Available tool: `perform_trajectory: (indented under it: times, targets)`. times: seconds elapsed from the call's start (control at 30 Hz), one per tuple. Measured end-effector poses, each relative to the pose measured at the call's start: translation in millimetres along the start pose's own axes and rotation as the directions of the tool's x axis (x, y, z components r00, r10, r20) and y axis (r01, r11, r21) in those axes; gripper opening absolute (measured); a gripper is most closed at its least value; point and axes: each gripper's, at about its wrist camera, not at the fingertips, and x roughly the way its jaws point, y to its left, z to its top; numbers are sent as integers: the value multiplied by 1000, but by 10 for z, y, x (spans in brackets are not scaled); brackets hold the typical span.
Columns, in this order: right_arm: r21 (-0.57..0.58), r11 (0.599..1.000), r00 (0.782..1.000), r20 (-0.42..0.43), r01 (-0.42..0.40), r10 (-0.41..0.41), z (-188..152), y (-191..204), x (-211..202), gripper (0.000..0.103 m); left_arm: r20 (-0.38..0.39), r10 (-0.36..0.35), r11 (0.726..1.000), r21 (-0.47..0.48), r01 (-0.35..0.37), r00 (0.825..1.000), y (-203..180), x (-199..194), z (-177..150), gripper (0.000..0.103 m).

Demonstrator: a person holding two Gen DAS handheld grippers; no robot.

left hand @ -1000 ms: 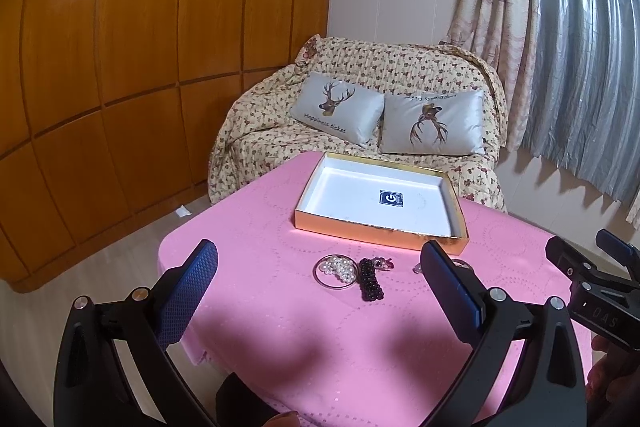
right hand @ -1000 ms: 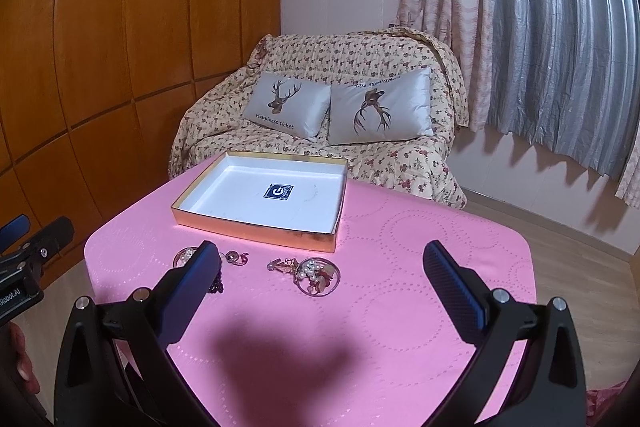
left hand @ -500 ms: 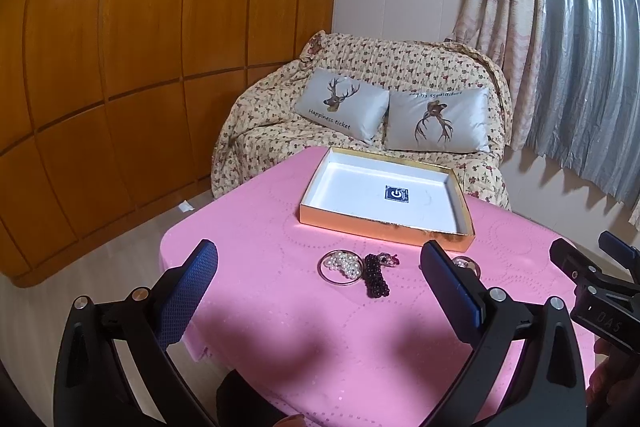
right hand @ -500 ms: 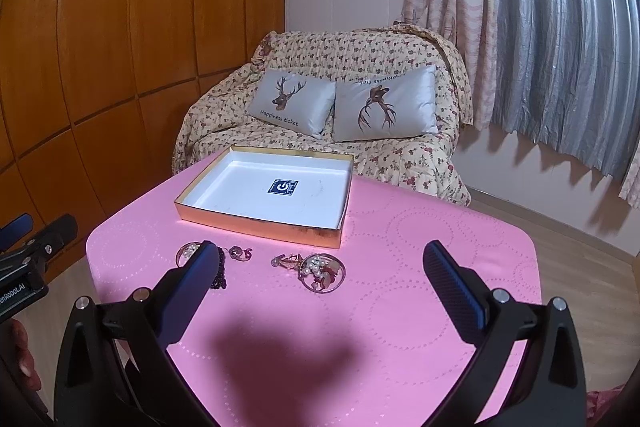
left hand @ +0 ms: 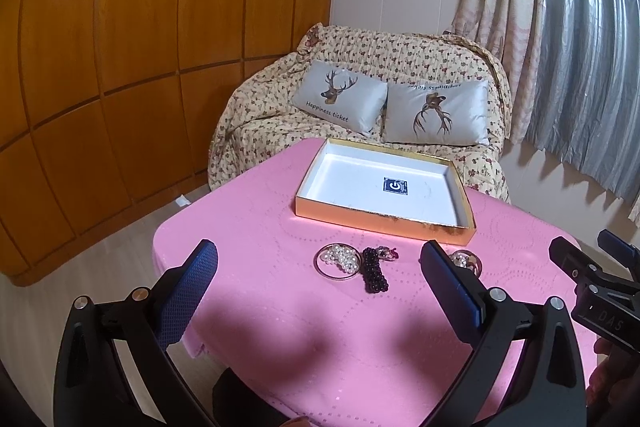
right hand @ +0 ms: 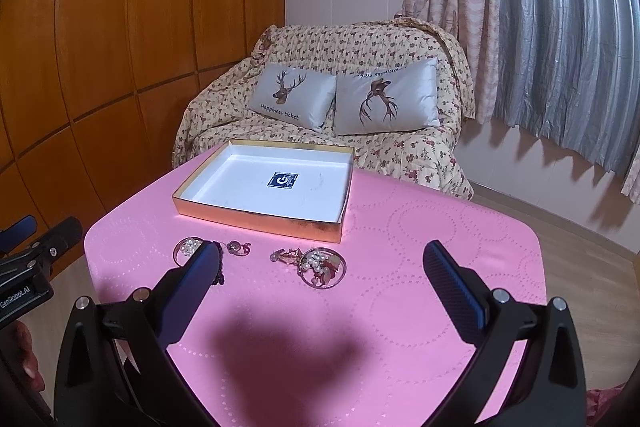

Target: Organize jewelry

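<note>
A shallow gold box (left hand: 384, 218) (right hand: 256, 217) with a white inside stands empty on the pink table. In front of it lie a ring with white pearls (left hand: 338, 260) (right hand: 188, 247), a dark bead bracelet (left hand: 374, 269), a small red-and-silver piece (left hand: 388, 252) (right hand: 238, 247) and a ring with pearls and red bits (right hand: 322, 267) (left hand: 464, 260). My left gripper (left hand: 318, 255) is open and empty, above the near table. My right gripper (right hand: 320, 257) is open and empty too, and also shows at the right edge of the left wrist view (left hand: 592, 279).
The pink tablecloth (right hand: 420, 227) covers a small table with a rounded near edge. Behind it stands a sofa (left hand: 400, 59) with a floral cover and two deer cushions. Wood panels (left hand: 120, 47) line the left wall; curtains (right hand: 560, 27) hang at the right.
Both grippers have lifted and tipped back slightly, so the box and jewelry sit lower in both views. Both stay open. Nothing on the table has moved.
</note>
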Motion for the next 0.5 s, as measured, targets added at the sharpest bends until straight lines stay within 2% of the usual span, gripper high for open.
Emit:
perform_trajectory:
  times: [0.23, 0.5]
  targets:
    - [6, 1000, 1000, -15, -7, 7, -37, -7, 81, 0, -26, -4, 1000, 1, 4, 1000, -9, 91, -16, 98]
    - [23, 1000, 999, -50, -6, 7, -158, -101, 269, 0, -114, -56, 997, -53, 50, 992, 60, 402, -135, 98]
